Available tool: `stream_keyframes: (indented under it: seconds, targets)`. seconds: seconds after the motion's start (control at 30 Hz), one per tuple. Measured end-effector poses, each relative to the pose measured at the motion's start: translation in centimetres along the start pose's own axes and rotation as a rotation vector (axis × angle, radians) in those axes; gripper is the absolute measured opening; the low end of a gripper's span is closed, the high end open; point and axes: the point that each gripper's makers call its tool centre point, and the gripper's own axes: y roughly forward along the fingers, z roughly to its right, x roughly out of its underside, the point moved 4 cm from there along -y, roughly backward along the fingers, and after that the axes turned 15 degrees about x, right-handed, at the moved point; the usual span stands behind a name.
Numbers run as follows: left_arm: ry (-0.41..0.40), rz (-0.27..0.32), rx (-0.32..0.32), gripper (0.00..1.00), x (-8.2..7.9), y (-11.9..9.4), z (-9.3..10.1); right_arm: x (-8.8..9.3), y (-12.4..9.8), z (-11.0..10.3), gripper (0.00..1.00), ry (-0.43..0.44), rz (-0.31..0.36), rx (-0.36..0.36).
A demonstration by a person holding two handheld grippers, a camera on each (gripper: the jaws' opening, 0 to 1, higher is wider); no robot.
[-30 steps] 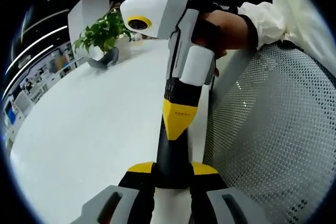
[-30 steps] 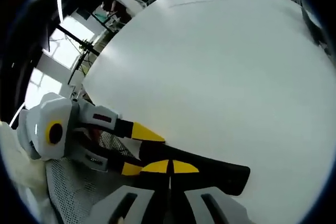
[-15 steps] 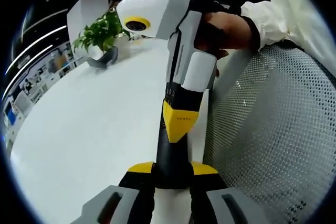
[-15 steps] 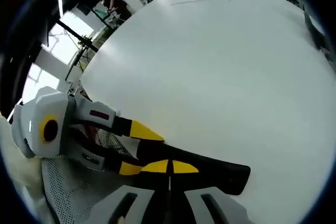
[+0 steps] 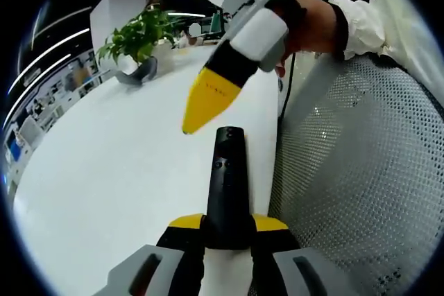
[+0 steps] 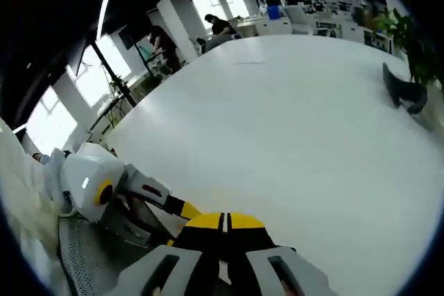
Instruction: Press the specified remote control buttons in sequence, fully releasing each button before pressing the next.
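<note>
In the left gripper view the right gripper has lifted off the remote control: a second ago its closed yellow fingers pressed down on the remote's upper face, and now they hang tilted above and to the left of it, clear of the buttons, so the remote's far end with its small buttons is uncovered. The hand holding that gripper has risen with it. In the right gripper view the camera has tipped up, so the remote has dropped almost wholly behind the fingers.
</note>
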Motion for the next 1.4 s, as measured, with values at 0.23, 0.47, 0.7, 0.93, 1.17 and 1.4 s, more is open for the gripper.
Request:
stream_keyframes:
  seconds: [0.23,0.47,0.7,0.93,1.17,1.4]
  targets:
    - [-0.002,-0.025,0.022,0.23,0.0,-0.1,-0.3,-2.1,-3.5,2.1,0.22,-0.016,0.230,0.117]
    - [0.017,-0.041,0.036,0.23,0.1,-0.3,-0.6,-2.6,-5.9,4.3,0.58,0.048,0.367,0.231]
    - [0.030,-0.067,0.043,0.23,0.2,-0.8,-1.3,-1.2,-6.5,6.2,0.89,-0.007,0.358,0.401]
    - [0.023,-0.077,0.027,0.23,0.0,-1.6,-3.1,0.2,-5.9,7.2,0.94,-0.099,0.320,0.508]
    - [0.017,-0.086,-0.001,0.23,-0.6,-2.3,-5.8,0.4,-5.6,7.2,0.95,-0.120,0.311,0.514]
    - [0.025,-0.100,-0.026,0.23,-1.0,-2.7,-8.5,0.9,-5.3,7.4,0.91,-0.127,0.271,0.518]
